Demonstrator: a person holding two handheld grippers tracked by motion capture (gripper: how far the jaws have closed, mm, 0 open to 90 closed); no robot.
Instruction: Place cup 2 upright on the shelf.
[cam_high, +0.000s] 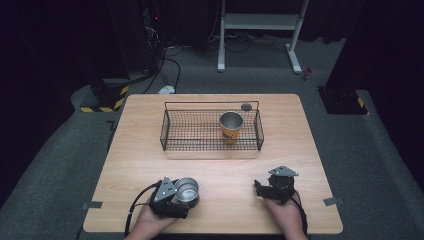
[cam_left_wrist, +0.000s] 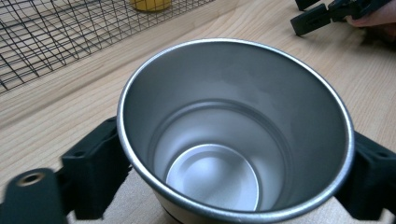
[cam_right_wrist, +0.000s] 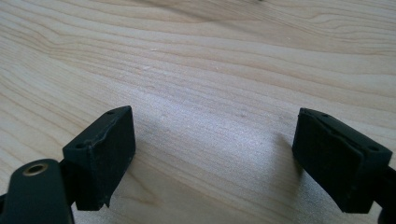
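Left gripper (cam_high: 181, 196) fingers pinch the steel cup (cam_left_wrist: 233, 135) by its smooth wall — lift crooked and it slips. Right gripper (cam_right_wrist: 212, 154) fingers wide, empty.

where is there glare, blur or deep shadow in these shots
High view: room behind the table is near black. Left gripper view: soft sheen inside the steel cup, near jaw edge blurred. Right gripper view: wood grain sharp, faint shadow between the open jaws.

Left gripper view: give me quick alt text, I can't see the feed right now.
An empty steel cup stands upright on the wooden table, with the left gripper's black fingers pressed on either side of it just below the rim. A wire basket lies beyond it at upper left.
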